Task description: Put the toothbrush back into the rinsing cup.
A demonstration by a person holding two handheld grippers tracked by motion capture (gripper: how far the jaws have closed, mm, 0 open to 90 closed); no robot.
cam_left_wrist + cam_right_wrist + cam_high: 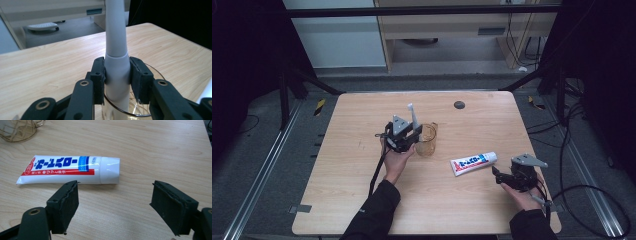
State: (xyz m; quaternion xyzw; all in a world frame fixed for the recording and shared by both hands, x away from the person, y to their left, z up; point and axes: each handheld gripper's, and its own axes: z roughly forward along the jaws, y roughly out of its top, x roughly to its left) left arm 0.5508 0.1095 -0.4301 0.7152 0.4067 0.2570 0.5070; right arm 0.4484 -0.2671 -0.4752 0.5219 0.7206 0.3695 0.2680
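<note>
Glass cup (427, 139) is standing mid-table | we are clamping the left gripper (117, 75) on the white brush (115, 45) rising from it | right gripper (115, 205) is idling wide open, empty, tube (68, 170) at its 12 | risk: brush levering the cup over toward 3 o'clock.

Toothbrush (115, 37) top cut off by frame; glass (147, 100) btm hidden.

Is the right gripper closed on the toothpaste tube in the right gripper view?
No: the right gripper stands with its jaws wide apart, and the toothpaste tube lies flat on the table beyond them, untouched.
</note>
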